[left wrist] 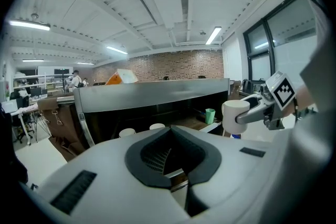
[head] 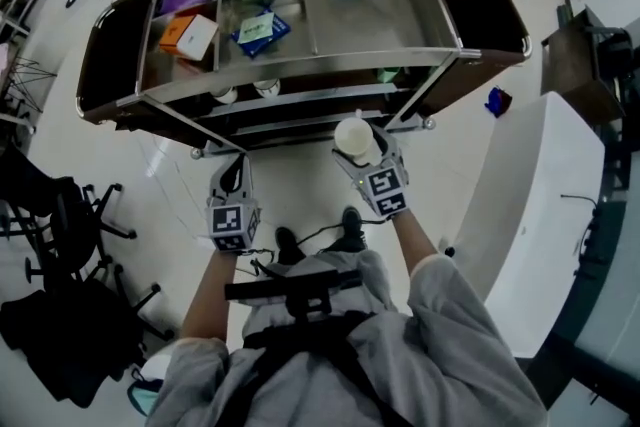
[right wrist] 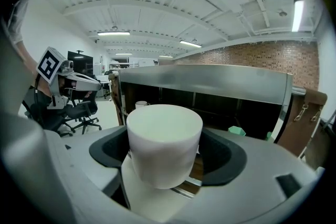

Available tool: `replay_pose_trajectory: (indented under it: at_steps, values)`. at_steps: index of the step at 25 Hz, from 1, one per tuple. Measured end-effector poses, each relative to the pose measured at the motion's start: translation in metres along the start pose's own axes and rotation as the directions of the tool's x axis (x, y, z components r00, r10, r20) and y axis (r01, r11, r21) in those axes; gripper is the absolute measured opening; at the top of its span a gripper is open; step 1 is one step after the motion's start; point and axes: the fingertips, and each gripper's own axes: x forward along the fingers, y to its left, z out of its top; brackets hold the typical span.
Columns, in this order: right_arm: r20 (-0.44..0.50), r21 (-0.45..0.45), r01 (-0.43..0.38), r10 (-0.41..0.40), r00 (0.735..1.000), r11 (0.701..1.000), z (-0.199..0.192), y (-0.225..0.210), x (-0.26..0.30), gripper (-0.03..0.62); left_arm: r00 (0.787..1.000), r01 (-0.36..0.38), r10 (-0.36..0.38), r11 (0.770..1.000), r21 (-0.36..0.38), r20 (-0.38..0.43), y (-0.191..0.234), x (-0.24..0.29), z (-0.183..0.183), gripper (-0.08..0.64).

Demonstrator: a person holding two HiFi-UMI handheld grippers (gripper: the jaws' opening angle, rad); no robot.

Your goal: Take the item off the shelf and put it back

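Note:
A white cup (head: pixel 353 135) sits upright between the jaws of my right gripper (head: pixel 356 145), which is shut on it in front of the metal cart (head: pixel 300 80). The right gripper view has the cup (right wrist: pixel 164 141) filling the middle, with the cart's lower shelf (right wrist: pixel 210 107) behind it. My left gripper (head: pixel 232 173) hangs a little to the left, shut and empty, its jaws (left wrist: pixel 169 157) meeting at a seam. From there the cup (left wrist: pixel 235 115) shows at the right. Two more white cups (head: pixel 245 91) stand on the lower shelf.
The cart's top tray (head: pixel 380 5) carries several boxes and packets (head: pixel 262 30). A green cup (head: pixel 388 74) stands on the lower shelf at the right. Office chairs (head: pixel 70 225) are at my left, a white table (head: pixel 530 205) at my right, a blue thing (head: pixel 497 101) on the floor.

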Motion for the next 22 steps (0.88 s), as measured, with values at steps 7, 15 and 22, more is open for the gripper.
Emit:
replay_pose_trajectory:
  at_steps: [7, 15, 22]
  values:
    - [-0.008, -0.002, -0.016, 0.016, 1.000, 1.000, -0.006, -0.012, 0.056, 0.419, 1.000, 0.001, -0.001, 1.000, 0.002, -0.030, -0.006, 0.032, -0.012, 0.006]
    - [0.019, 0.023, 0.029, -0.029, 0.999, 0.999, -0.016, -0.035, 0.118, 0.419, 1.000, 0.030, -0.029, 0.998, 0.060, -0.011, -0.013, 0.085, -0.025, 0.006]
    - [0.042, 0.027, 0.081, -0.082, 0.996, 0.996, -0.019, -0.062, 0.172, 0.419, 0.999, 0.030, -0.030, 0.998, 0.060, -0.014, -0.014, 0.123, -0.044, 0.006]
